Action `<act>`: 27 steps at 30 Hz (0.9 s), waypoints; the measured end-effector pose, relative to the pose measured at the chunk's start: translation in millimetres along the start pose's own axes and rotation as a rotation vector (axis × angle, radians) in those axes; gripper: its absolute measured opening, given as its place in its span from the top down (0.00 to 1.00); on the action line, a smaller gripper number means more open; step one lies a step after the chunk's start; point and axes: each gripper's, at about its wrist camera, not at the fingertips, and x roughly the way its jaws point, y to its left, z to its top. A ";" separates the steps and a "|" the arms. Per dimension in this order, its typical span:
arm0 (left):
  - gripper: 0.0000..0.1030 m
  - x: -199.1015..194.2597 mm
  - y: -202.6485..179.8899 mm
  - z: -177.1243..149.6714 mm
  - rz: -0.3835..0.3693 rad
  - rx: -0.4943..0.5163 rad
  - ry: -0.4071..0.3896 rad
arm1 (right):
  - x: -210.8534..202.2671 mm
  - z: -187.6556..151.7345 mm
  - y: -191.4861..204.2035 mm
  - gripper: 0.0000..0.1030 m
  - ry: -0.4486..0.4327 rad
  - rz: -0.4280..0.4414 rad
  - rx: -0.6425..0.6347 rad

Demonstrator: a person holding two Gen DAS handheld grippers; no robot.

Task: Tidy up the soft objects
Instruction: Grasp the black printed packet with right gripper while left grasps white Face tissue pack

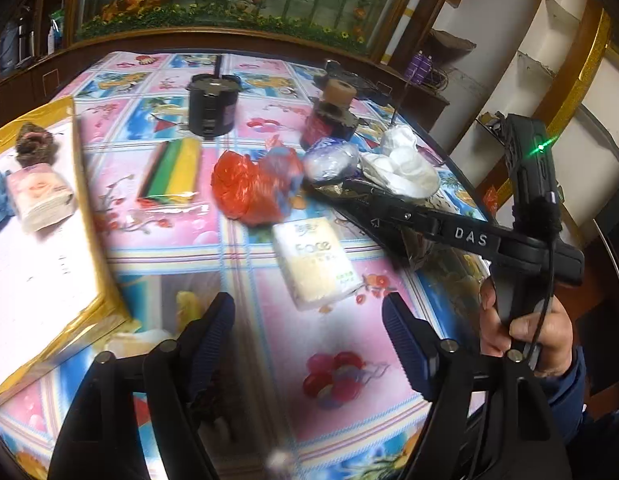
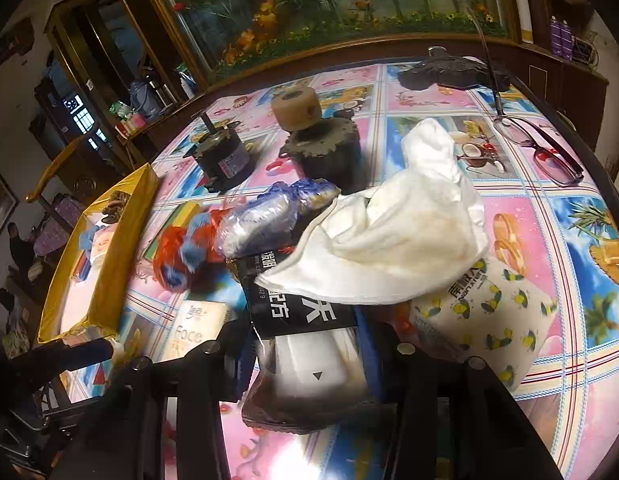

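Note:
My left gripper [image 1: 309,336] hangs open over the flowered tablecloth, nothing between its fingers. Just ahead of it lies a white "Face" tissue pack [image 1: 317,264]. Beyond are a crumpled red plastic bag [image 1: 245,188], a blue-and-white plastic bag [image 1: 329,160] and a striped sponge [image 1: 173,172]. My right gripper [image 2: 307,348] is shut on a black-and-clear packet [image 2: 305,360], whose far end is under a white cloth [image 2: 409,240]. A lemon-print tissue pack [image 2: 489,312] lies beside it on the right. A hand [image 1: 525,324] holds the right gripper's body [image 1: 469,236].
A gold-rimmed box [image 1: 85,216] at the left holds a pink tissue pack [image 1: 41,196], a brown tuft [image 1: 33,144] and something blue. Two motors [image 1: 213,108] [image 1: 333,112] stand at the back. Glasses [image 2: 549,156] lie far right near the table edge.

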 end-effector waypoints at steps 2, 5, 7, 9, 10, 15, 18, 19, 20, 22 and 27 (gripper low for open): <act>0.21 12.7 -2.6 4.9 -0.002 -0.014 0.022 | 0.7 0.4 -1.4 0.54 0.005 0.008 0.012; 0.21 33.7 -7.8 11.4 0.010 -0.017 0.059 | 0.7 0.5 -4.0 0.54 0.005 0.013 0.022; 0.21 45.9 -8.3 16.0 0.063 -0.026 0.074 | -0.6 -0.5 -5.7 0.54 0.005 0.016 0.029; 0.21 52.4 -10.2 21.4 0.097 -0.022 0.065 | -1.0 -1.7 -5.5 0.54 0.006 0.015 0.028; 0.21 55.3 -12.2 23.6 0.133 -0.012 0.066 | -1.5 -1.8 -4.9 0.54 0.006 0.012 0.025; 0.48 58.3 -19.3 21.5 0.228 0.079 0.045 | -1.2 -3.7 2.7 0.52 0.013 -0.003 -0.017; 0.51 49.5 -10.1 16.3 0.216 0.091 0.043 | 0.1 -6.1 11.0 0.51 0.027 -0.002 -0.058; 0.51 45.8 -6.2 13.7 0.218 0.091 0.038 | 1.1 -6.8 13.7 0.51 0.032 -0.004 -0.070; 0.51 43.2 -2.1 11.7 0.221 0.093 0.033 | 2.6 -7.5 16.6 0.49 0.038 -0.007 -0.083; 0.51 39.3 3.0 9.2 0.217 0.088 0.026 | 4.5 -8.7 20.5 0.47 0.047 -0.021 -0.103; 0.50 40.3 4.3 10.3 0.198 0.081 0.030 | 7.4 -11.7 23.6 0.53 0.043 -0.032 -0.124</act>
